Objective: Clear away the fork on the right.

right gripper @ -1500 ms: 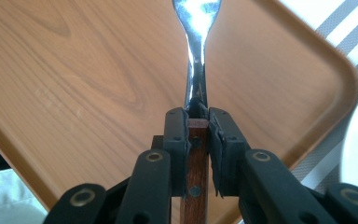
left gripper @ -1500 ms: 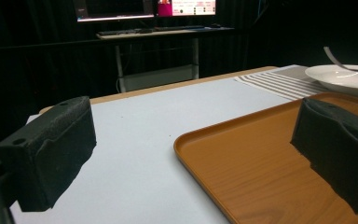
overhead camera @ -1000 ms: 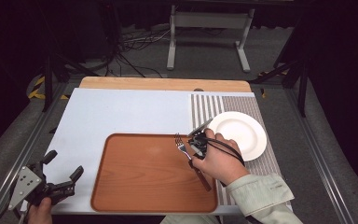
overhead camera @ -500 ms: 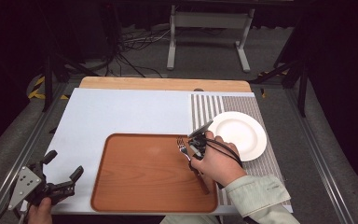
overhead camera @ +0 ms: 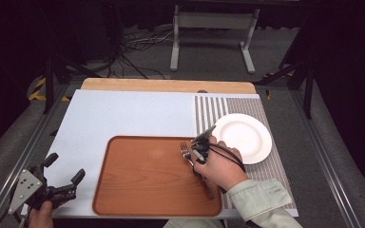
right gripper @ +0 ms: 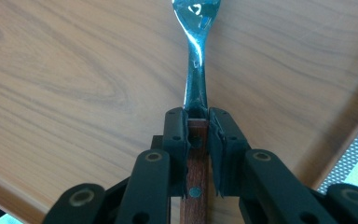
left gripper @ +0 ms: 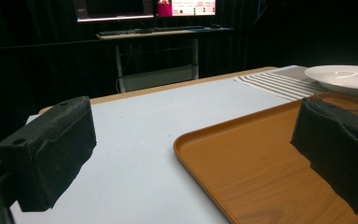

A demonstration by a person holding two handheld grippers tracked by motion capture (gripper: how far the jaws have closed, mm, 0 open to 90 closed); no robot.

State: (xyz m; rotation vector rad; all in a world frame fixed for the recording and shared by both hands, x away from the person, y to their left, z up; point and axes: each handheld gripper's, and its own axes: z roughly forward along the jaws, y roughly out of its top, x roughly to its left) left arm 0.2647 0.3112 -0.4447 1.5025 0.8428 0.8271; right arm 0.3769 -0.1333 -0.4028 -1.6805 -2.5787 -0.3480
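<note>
A fork [overhead camera: 186, 151] with a metal head and a wooden handle lies along the right part of the brown wooden tray [overhead camera: 142, 185]. My right gripper [overhead camera: 197, 153] is shut on it, held by a hand. In the right gripper view the pads [right gripper: 176, 135] clamp the handle's top where the fork's metal neck [right gripper: 196, 88] begins, just above the tray [right gripper: 74, 88]. My left gripper [overhead camera: 65, 167] stands open with nothing between its jaws, at the table's near left corner beside the tray. The left gripper view shows its gap [left gripper: 193, 149] over the tray's corner [left gripper: 242, 158].
A white plate [overhead camera: 244, 137] sits on a striped mat [overhead camera: 209, 111] to the right of the tray; the plate [left gripper: 345, 77] also appears far off. The pale blue table top [overhead camera: 123, 114] stretches behind the tray. A metal stand and cables lie beyond the table.
My right gripper with the fork has edged slightly toward the near side of the tray. The left gripper has kept still.
</note>
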